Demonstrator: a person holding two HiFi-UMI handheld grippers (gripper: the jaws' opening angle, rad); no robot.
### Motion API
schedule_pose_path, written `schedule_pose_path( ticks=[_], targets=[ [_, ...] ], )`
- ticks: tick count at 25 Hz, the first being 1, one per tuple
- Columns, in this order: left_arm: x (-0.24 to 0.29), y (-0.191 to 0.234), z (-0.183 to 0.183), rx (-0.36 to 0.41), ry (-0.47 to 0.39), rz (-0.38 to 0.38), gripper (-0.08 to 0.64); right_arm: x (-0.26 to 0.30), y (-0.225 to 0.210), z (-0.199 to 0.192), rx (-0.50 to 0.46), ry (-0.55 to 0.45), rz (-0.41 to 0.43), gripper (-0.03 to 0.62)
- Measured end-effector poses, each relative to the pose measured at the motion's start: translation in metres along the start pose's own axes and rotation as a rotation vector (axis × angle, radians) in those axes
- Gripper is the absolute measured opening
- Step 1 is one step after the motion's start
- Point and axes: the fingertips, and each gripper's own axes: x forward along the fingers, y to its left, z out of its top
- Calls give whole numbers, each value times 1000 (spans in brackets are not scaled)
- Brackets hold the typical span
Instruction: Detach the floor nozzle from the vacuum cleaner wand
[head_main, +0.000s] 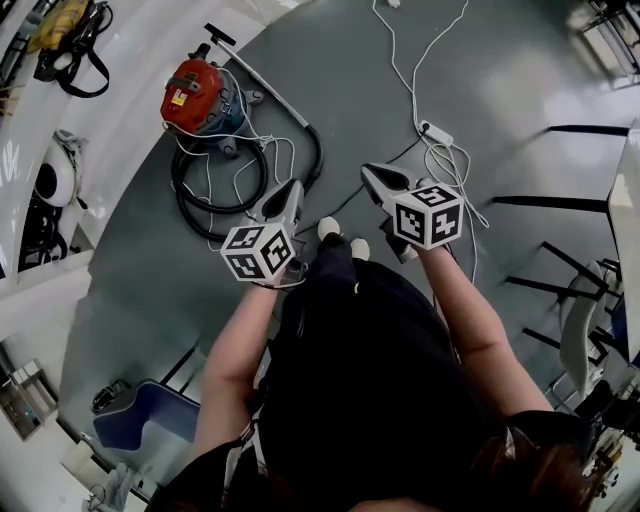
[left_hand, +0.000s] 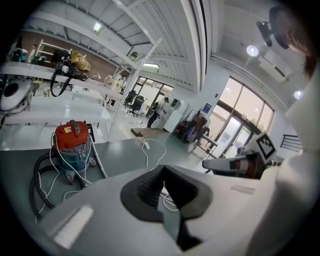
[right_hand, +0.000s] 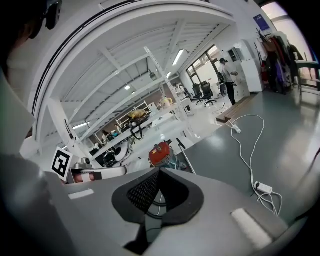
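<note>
A vacuum cleaner with a red top stands on the grey floor at the upper left of the head view. Its silver wand slants from a small black floor nozzle down to the black hose, which lies coiled in front of the body. My left gripper and right gripper are both shut and hold nothing, hanging in the air short of the vacuum. The vacuum cleaner and its wand show in the left gripper view, and the vacuum cleaner also in the right gripper view.
A white power strip with a looped white cable lies on the floor ahead of the right gripper. White tables with gear run along the left. A blue chair is behind on the left, and dark chair legs stand at the right. A person stands far off.
</note>
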Motion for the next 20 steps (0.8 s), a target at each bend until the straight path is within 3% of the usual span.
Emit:
schedule_pose_path(
  ticks=[3,7,14,17,20],
  targets=[
    [8,15,1,-7,16,-6,11,21,0,7,-16,18,7,-6],
    [17,29,-4,-27,59,-71,11,50,-2,9,-32,57,21,-6],
    [16,58,-24,20,115,-110,9,99,-11,9,-48,96,39,-6],
    [19,71,-33,-9,126,-126,11,123,-17,6,-79,132,43,-6],
    [27,75,-40,-59,148,-205,11,144,-20,3,-98,184,54,-6]
  ],
)
